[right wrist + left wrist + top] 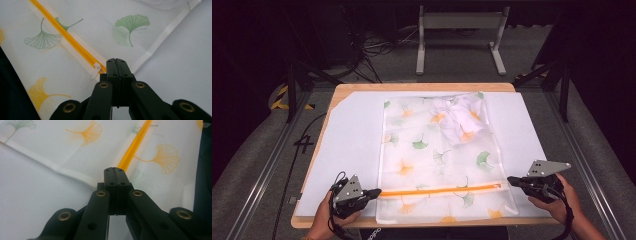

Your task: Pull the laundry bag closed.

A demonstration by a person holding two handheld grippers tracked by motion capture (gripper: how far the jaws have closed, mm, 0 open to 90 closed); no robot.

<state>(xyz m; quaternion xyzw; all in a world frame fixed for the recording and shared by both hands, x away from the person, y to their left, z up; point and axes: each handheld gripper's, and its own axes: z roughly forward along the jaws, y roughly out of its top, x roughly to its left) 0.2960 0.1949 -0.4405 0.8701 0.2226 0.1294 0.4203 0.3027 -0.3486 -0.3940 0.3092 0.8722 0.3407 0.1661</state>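
A white mesh bag (437, 155) printed with ginkgo leaves lies flat on the mat, with a crumpled white garment (459, 120) inside its far right corner. An orange zipper (442, 190) runs across the bag near the front edge. My left gripper (376, 192) is shut, its tips (115, 170) at the zipper's left end (135, 143) on the bag's edge. My right gripper (511, 179) is shut too, its tips (116, 60) at the zipper's right end, just beside the white zipper pull (95, 71). I cannot see whether either one pinches fabric.
The bag rests on a white mat (347, 150) covering a wooden table (412, 86). Behind the table stand a grey metal frame (462, 30) and loose cables (377, 50) on the floor. Metal rails (267, 170) run along both sides.
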